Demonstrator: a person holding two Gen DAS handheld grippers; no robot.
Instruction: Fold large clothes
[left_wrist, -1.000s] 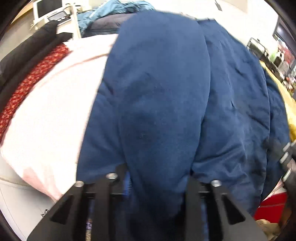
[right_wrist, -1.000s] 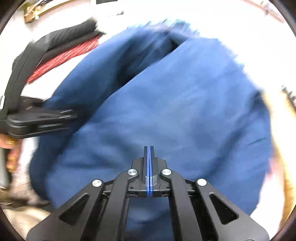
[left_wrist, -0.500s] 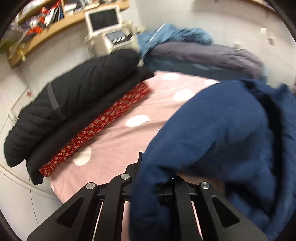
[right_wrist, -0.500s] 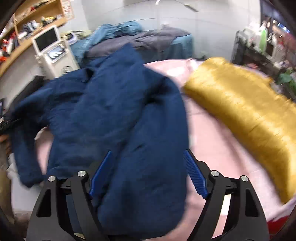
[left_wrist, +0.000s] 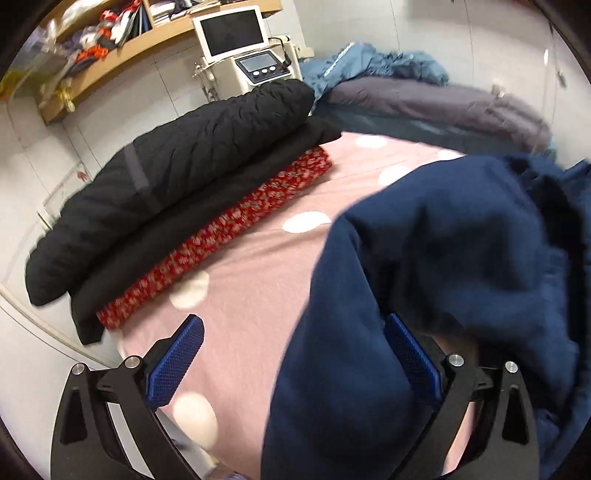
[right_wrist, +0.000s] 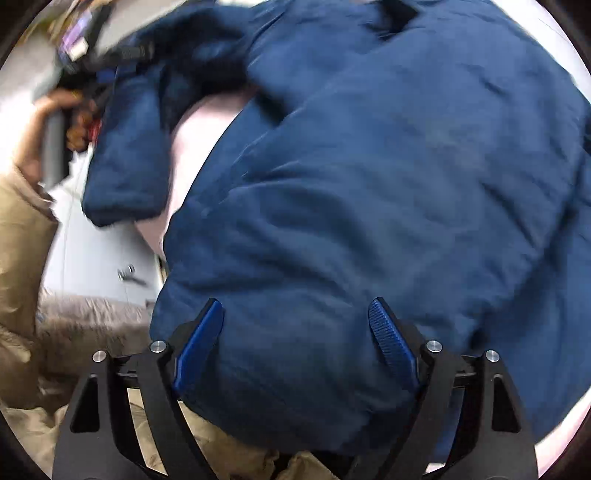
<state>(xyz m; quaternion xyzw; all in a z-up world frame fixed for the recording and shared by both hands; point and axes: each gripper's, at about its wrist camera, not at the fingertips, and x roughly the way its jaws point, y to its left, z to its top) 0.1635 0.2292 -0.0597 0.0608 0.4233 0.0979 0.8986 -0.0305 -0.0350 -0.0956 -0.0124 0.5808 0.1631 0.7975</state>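
the navy jacket (right_wrist: 388, 184) lies on the pink bed (left_wrist: 258, 266), filling the right of both frames. left gripper (left_wrist: 295, 354) fingers are opening around a sleeve; right gripper (right_wrist: 295, 343) stands open over the hem. next grasp should pinch one layer at an edge.

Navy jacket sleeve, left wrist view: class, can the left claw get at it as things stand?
Probably yes. The left claw is opening, and the navy jacket sleeve already hangs between its pads, unpinched; nothing blocks it.
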